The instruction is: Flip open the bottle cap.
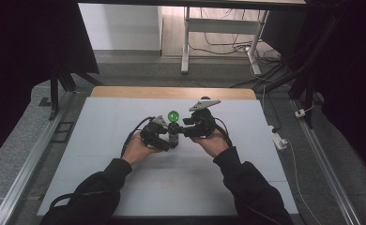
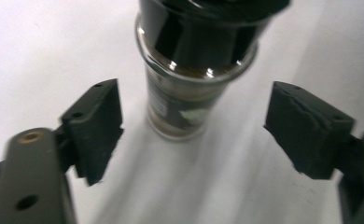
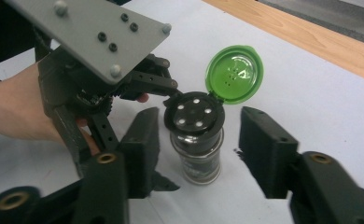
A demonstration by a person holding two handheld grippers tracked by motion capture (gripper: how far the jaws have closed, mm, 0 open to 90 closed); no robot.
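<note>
High view, from the near edge outward: two dark sleeves come in over the white table point(image 1: 171, 187), which lies bare between the forearms. Both hands meet at the middle of the table. The left gripper point(image 1: 170, 140) and the right gripper point(image 1: 185, 133) close in from either side on a small glass spice jar point(image 1: 173, 133), which stands upright between them with its green flip lid point(image 1: 173, 115) raised. To either side of the hands the white surface runs open out to its left and right edges, and a band of it stays open beyond the jar up to the wooden strip point(image 1: 171, 92) along the far edge. Past that are a grey floor, the legs of a desk and loose cables.

Left gripper view: both black pads stand well apart, the jar point(image 2: 185, 100) centred in the gap a little way ahead, neither pad touching it. That gripper holds nothing.

Right gripper view: the jaws are likewise parted about halfway, one on each side of the jar point(image 3: 198, 149), with clear white table visible between each pad and the glass. The black shaker top point(image 3: 194, 114) shows its holes, and the green lid point(image 3: 234, 73) tilts back on its hinge. The left gripper point(image 3: 173, 93) reaches to the cap's rim from the far side.
</note>
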